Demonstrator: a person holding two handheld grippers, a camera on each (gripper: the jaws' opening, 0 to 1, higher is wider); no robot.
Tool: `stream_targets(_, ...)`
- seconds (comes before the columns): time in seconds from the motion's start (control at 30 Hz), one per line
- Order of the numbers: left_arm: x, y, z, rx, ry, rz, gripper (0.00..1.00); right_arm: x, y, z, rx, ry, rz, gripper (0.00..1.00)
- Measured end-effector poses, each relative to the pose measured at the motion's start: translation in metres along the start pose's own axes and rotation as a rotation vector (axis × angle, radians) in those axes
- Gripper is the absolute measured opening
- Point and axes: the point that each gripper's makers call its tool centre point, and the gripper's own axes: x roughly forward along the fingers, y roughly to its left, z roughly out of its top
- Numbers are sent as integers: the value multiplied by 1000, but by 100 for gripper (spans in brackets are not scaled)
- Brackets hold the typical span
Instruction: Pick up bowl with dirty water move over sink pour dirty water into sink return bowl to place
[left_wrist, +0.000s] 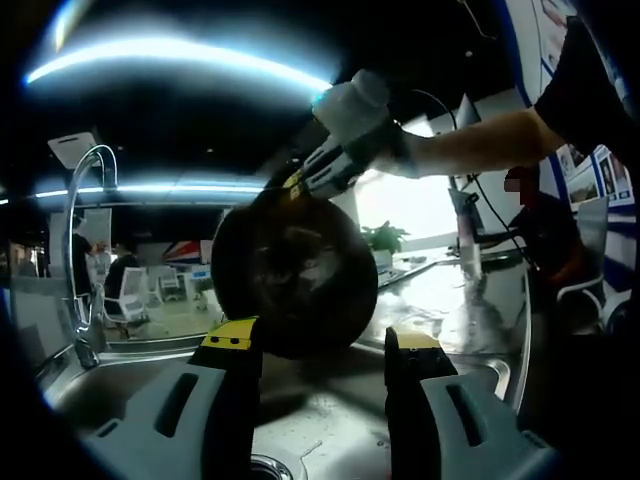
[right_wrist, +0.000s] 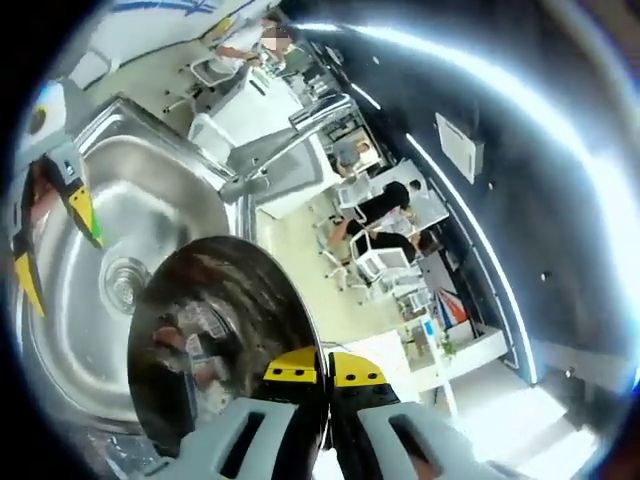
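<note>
My right gripper (right_wrist: 312, 378) pinches the rim of the bowl (right_wrist: 215, 340), tipped on edge over the sink (right_wrist: 165, 185) basin above the drain (right_wrist: 125, 283). My left gripper (left_wrist: 322, 345) hangs spread over the sink, beside the faucet (left_wrist: 80, 200).

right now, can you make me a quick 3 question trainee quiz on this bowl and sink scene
1. True or false: the right claw is clamped on the rim of the bowl.
2. Which fixture does the bowl hang over?
A. sink
B. stove
C. drawer
3. Fill in: the left claw is ____, gripping nothing.

Key:
1. True; its yellow tips pinch the rim.
2. A; the drain lies below the tipped bowl, beside the faucet.
3. Open.
</note>
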Motion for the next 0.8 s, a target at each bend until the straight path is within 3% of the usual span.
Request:
stream_targets(0.13,0,0,0,1,1,-1,48,0,1,-10,49,27,31,0)
stream_targets(0.47,0,2,-1,2,5,7,48,-5,1,-28,49,67,42,0)
stream_targets(0.8,1,2,-2,4,11,6,48,-15,0,-56,170,117,88,0)
